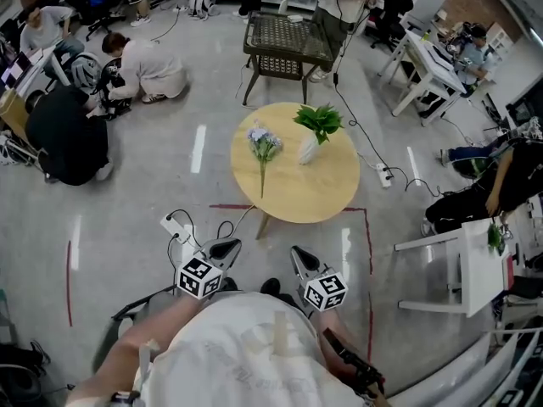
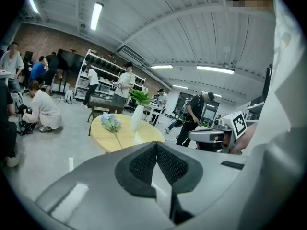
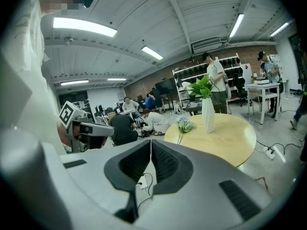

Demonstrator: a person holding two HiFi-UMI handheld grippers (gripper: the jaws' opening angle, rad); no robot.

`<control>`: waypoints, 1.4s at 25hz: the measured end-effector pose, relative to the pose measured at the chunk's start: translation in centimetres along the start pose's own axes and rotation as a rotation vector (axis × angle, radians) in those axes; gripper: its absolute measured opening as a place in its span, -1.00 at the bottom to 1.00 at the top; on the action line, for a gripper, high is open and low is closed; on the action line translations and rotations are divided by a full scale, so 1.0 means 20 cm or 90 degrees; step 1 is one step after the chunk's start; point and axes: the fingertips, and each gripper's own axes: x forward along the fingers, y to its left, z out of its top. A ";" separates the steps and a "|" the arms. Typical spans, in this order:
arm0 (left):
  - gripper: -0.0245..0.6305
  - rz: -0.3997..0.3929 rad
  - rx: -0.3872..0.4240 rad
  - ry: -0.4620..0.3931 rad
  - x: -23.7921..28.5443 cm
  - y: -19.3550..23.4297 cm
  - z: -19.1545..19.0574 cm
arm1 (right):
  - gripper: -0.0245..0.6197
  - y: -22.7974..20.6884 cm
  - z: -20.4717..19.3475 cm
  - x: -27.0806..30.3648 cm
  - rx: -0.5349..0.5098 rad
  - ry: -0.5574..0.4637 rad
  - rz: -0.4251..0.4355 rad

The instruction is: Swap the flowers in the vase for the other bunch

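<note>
Two hand-held grippers, both empty. The left hand-held gripper (image 1: 224,247) is at lower centre of the head view, jaws pressed together on nothing. The right hand-held gripper (image 1: 300,258), just to its right in the frame, is likewise closed and bare. Both are well short of the table (image 1: 297,200), which is round, pale wood, at centre frame.

On the table:
- One white vase (image 1: 309,149), upright, right of centre, containing a green leafy bunch (image 1: 320,120).
- One pale blue bunch (image 1: 264,145), lying flat left of the vase and apart from it, stem toward the bottom of the frame.

Step in hand, by judgement: approach; the swap is not yet begun. The next move calls for nearing the table, parting one pair of jaws, and drawing the green leafy bunch up and out by its stems without tipping the vase.
</note>
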 end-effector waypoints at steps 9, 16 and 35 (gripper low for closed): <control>-0.91 -0.001 -0.004 -0.006 -0.06 0.07 0.00 | -0.90 0.06 0.00 0.06 -0.002 0.006 -0.014; -0.91 0.012 -0.015 -0.013 -0.12 0.14 0.00 | -0.90 0.10 0.00 0.11 -0.006 0.014 -0.012; -0.91 0.020 -0.037 -0.008 -0.09 0.20 -0.04 | -0.90 0.06 0.01 0.19 0.001 0.026 -0.017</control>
